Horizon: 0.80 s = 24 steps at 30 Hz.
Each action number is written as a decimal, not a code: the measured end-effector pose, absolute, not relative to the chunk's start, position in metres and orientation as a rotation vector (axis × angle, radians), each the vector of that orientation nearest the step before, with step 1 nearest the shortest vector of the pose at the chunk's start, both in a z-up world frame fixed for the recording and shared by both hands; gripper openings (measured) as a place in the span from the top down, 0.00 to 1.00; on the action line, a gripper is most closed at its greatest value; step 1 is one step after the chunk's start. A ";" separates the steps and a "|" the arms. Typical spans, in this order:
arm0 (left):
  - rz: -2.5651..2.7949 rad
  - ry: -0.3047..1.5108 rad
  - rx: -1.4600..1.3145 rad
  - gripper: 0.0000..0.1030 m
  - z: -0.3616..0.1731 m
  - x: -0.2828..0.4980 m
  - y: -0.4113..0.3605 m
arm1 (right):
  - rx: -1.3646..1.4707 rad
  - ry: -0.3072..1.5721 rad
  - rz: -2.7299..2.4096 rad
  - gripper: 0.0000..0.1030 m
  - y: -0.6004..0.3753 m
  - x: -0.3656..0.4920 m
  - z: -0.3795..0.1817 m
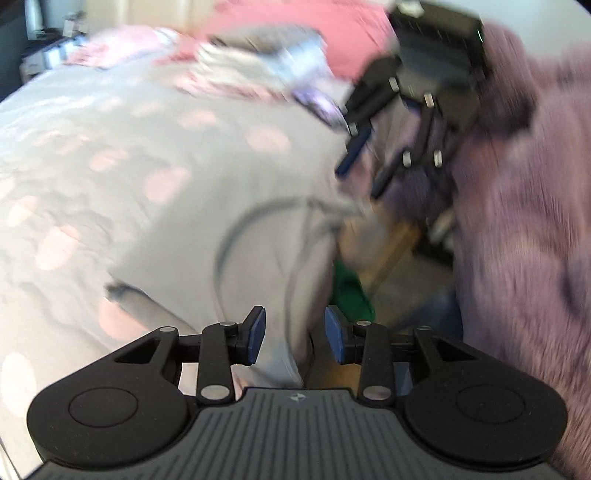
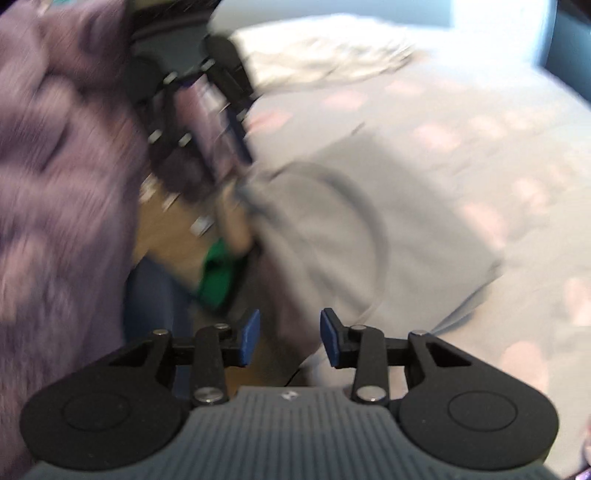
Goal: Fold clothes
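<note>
Both fingers (image 1: 255, 334) apart, nothing held

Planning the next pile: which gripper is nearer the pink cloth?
Right. The right gripper hangs just before the pink cloth; the left gripper sits back across the grey garment.

No readable text, number or brand shows in either view (both are blurred); only a small pale emblem (image 1: 297, 397) sits on the gripper's ribbed body, illegible.
</note>
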<state>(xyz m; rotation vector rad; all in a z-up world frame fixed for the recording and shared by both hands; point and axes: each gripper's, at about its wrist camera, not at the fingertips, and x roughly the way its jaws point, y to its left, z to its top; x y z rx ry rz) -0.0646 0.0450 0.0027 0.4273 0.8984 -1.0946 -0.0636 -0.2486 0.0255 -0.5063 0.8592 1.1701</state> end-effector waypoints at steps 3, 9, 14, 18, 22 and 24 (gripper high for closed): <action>-1.002 0.868 0.362 0.68 0.007 -0.051 0.045 | -0.481 0.840 1.063 0.63 -0.245 -0.050 0.026; -0.728 0.855 0.213 0.73 -0.003 -0.028 0.036 | -0.395 0.810 0.845 0.84 -0.238 -0.023 0.024; -0.564 0.830 0.065 0.83 -0.012 -0.007 0.025 | -0.207 0.778 0.630 0.84 -0.234 0.000 0.012; -0.471 0.871 -0.003 0.88 -0.029 0.009 0.025 | -0.073 0.749 0.475 0.84 -0.230 0.017 0.000; -0.442 0.885 -0.016 0.94 -0.040 0.017 0.032 | -0.067 0.788 0.451 0.84 -0.229 0.024 -0.018; -0.434 0.902 -0.025 0.97 -0.050 0.021 0.034 | -0.061 0.812 0.443 0.84 -0.229 0.027 -0.028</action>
